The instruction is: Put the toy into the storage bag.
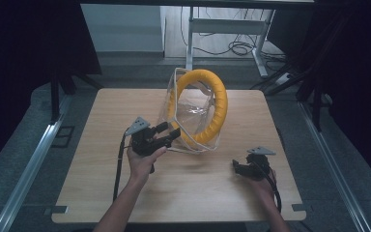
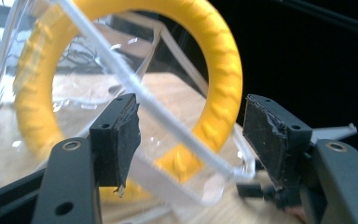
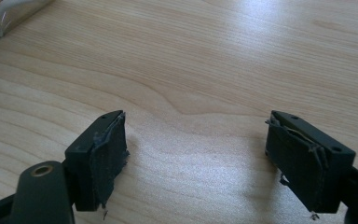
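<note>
Yellow ring (image 1: 216,104), ribbed along its surface, stands upright inside a clear plastic bag (image 1: 189,113) near the middle of the wooden table (image 1: 101,193), a little toward the far edge. The bag stands with it, and its white-trimmed edge (image 2: 168,122) runs down toward the tabletop on your side.

Your left gripper (image 1: 170,132) is right at the bag's lower near corner, held in your left hand (image 1: 142,162) and pointing toward the ring. In the left gripper view its jaws stand apart, and the white edge of the bag crosses the gap between them. The left pad (image 2: 127,135) sits just beside that edge and the right pad (image 2: 265,135) is clear of it, so nothing is clamped; whether the left pad actually touches the plastic you cannot tell. Through the clear bag, between the jaws, you see the lower part of the ring.

Your right gripper (image 1: 239,168) rests low over the near right part of the table, well apart from the bag, in your right hand (image 1: 263,186). In the right gripper view its jaws are wide apart with bare wood between them and nothing held. A white corner of the bag's edge (image 3: 2,21) shows at the upper left of that view, far from the pads (image 3: 107,154).
</note>
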### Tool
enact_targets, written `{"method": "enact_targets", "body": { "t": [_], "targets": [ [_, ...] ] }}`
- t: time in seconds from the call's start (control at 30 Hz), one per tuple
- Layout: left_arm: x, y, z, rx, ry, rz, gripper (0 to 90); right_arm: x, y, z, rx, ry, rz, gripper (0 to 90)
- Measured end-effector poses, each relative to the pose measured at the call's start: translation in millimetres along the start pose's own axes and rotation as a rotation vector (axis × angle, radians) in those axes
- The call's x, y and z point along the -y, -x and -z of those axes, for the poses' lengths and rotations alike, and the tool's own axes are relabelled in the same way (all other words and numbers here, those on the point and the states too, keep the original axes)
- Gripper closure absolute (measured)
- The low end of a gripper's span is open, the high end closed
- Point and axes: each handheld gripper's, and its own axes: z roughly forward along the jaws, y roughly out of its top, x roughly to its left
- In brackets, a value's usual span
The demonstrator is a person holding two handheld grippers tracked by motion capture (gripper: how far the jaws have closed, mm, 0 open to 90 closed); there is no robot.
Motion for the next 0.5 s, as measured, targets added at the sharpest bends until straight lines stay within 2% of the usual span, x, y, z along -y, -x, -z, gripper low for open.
{"method": "enact_targets", "body": {
  "t": [0.2,0.5],
  "targets": [
    [11.7,-12.6,20.3,-0.032,-0.048,-0.015,35.1,0.0,0.0,-0.1,0.001,0.0,0.0,20.3],
    [15.6,-19.2,27.1,-0.032,-0.085,-0.009,34.5,0.1,0.0,-0.2,0.0,0.001,0.0,20.4]
  ]
}}
